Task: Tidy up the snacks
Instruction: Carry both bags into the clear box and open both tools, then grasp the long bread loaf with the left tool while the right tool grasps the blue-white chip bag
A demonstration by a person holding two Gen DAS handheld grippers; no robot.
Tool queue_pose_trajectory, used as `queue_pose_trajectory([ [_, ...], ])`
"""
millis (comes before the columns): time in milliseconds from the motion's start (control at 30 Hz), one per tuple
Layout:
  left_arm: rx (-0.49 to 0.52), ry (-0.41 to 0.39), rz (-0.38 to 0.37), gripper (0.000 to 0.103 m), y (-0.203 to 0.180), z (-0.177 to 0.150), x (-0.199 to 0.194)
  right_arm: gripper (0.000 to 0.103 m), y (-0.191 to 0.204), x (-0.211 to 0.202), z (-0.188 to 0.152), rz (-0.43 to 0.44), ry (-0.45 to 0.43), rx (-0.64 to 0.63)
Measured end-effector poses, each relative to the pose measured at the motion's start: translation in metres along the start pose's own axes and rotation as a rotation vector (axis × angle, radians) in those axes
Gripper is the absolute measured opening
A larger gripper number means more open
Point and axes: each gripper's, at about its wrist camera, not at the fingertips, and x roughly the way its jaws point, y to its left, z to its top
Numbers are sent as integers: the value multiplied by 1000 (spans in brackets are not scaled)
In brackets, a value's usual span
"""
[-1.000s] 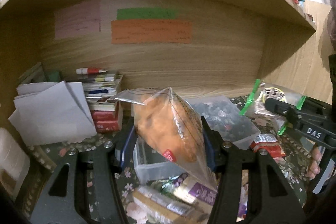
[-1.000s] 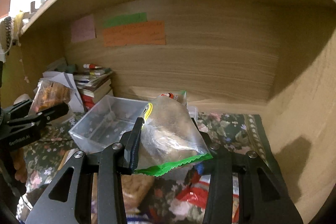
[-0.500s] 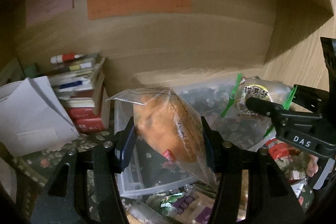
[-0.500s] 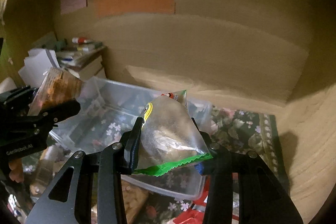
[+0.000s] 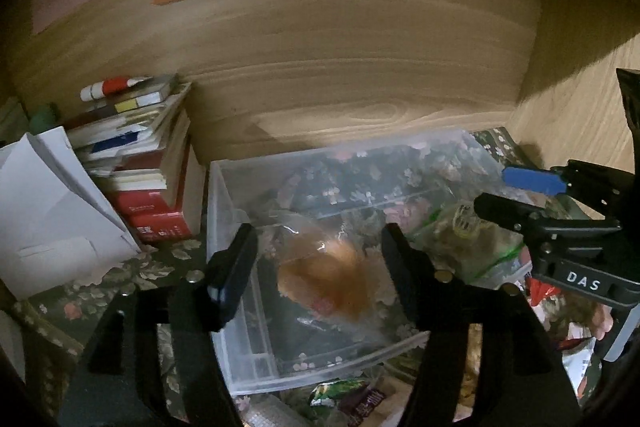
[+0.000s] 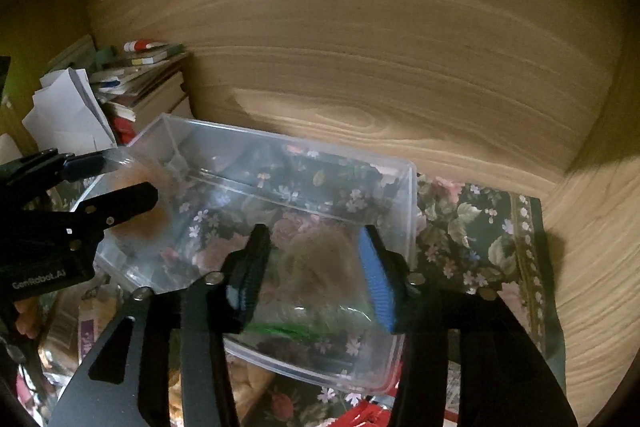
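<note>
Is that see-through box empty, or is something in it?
Not empty: the clear plastic box holds an orange snack bag and a green-edged bag.

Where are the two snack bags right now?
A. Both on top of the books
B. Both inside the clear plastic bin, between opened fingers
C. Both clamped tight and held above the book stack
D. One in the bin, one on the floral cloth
B: the orange snack bag and the green-edged bag both show, blurred, within the clear bin, each hand-held gripper's jaws having just been opening.
</note>
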Motion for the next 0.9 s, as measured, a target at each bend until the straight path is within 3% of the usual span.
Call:
queue_pose_trajectory([
  [100, -8, -27, 10, 80, 3, 1, -7, 61, 1, -7, 1, -6, -24, 1],
  [533, 10, -185, 34, 94, 0, -12, -86, 68, 8, -74, -14, 2, -163, -10],
  [733, 8, -196, 34, 99, 3, -35, -110, 71, 14, -99, -34, 4, -196, -11],
  [900, -15, -151, 26, 100, 8, -61, -110, 74, 20, -105, -58, 15, -183, 9],
])
